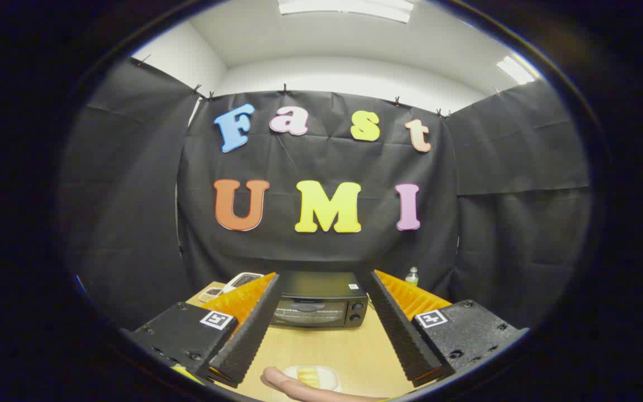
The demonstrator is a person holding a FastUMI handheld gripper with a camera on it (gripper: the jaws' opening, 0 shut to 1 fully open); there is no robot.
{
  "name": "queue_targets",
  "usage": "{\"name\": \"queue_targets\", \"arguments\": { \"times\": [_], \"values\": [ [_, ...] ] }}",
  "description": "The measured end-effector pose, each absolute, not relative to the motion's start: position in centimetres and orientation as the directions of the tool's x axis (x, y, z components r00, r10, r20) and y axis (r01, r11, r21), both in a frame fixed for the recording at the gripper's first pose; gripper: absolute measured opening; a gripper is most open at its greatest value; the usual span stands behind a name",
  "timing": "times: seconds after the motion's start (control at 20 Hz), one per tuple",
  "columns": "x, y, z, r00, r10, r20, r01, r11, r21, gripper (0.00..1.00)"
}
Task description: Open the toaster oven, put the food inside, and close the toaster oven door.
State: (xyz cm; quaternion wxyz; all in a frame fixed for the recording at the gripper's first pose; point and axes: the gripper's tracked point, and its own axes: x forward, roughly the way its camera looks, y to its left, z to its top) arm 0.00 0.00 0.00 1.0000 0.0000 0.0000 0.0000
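Gripper view: the tongs (321,287) stand wide apart, gripping nothing, well back from the toaster oven (320,306) at the counter's (321,346) far edge, its door apparently closed. The food tray (311,377) waits at the near edge (a finger (291,385) touches it). Advance squarely and hook the door's top handle first.

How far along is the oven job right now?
Nothing looks done yet. The oven sits on the table beyond the fingers with its door shut. The food lies on a plate near the fingers, with a finger of a person's hand beside it. The gripper is open, holding nothing. Left: open the door, load the food, close the door.
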Motion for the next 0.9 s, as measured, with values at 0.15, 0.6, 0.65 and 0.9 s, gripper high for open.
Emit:
{"name": "queue_targets", "arguments": {
  "times": [0.15, 0.6, 0.65, 0.9],
  "values": [
    [-0.1, 0.5, 0.0, 1.0, 0.007, -0.005, -0.007, 1.0, 0.001, 1.0],
    [2.8, 0.4, -1.1, 0.999, -0.008, -0.053, 0.011, 0.998, 0.059, 1.0],
    [3.6, 0.3, -1.0, 0.999, -0.011, -0.044, 0.014, 0.998, 0.055, 1.0],
    [8.5, 0.6, -3.7, 0.998, -0.02, -0.067, 0.024, 0.998, 0.053, 1.0]
  ]
}}
